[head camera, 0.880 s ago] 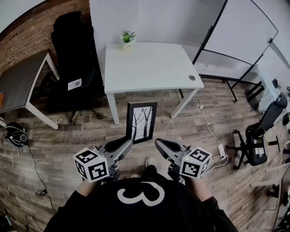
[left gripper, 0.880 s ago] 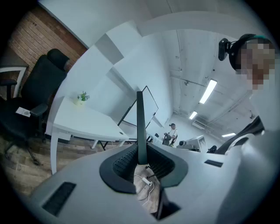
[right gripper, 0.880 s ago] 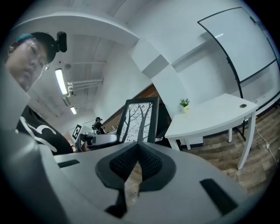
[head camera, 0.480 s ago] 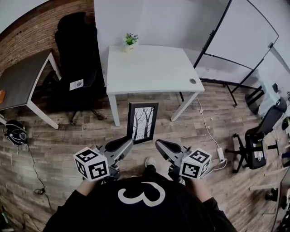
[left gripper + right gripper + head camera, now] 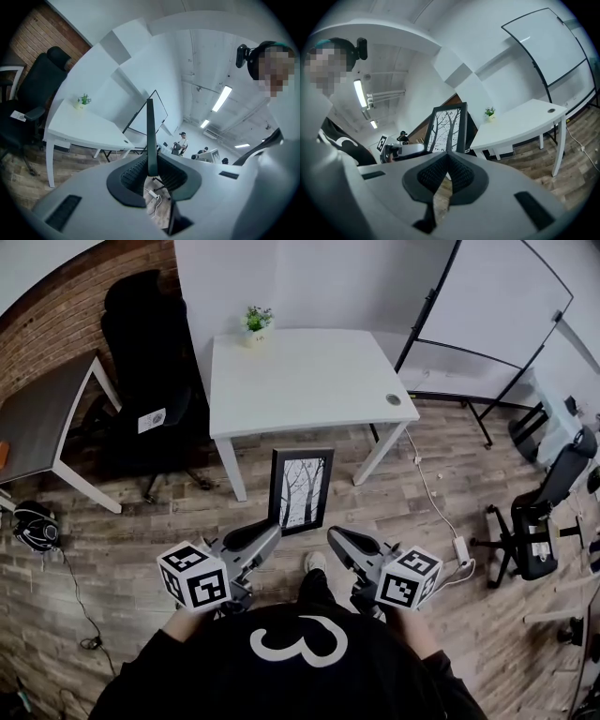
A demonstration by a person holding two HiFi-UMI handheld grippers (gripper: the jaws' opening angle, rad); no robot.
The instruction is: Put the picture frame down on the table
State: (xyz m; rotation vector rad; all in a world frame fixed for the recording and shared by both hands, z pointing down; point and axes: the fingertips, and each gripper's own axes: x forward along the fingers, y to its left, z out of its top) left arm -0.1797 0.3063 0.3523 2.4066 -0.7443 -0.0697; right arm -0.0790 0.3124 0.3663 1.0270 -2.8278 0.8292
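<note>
A black picture frame (image 5: 300,488) with a black-and-white tree print hangs upright in the air, over the wooden floor just short of the white table (image 5: 309,381). My left gripper (image 5: 269,537) is shut on its lower left edge, and in the left gripper view the frame (image 5: 151,131) stands edge-on between the jaws of that gripper (image 5: 151,169). My right gripper (image 5: 335,537) is shut on the lower right edge. In the right gripper view the frame (image 5: 449,125) rises from the closed jaws of that gripper (image 5: 449,158).
A small potted plant (image 5: 255,322) stands at the table's far left corner. A black office chair (image 5: 150,362) and a grey table (image 5: 37,413) are to the left. A whiteboard (image 5: 497,306), another chair (image 5: 534,531) and a power strip (image 5: 461,549) are to the right.
Both grippers keep their hold on the frame. The frame has edged slightly forward, toward the table's front edge, and the head view has shifted a little.
</note>
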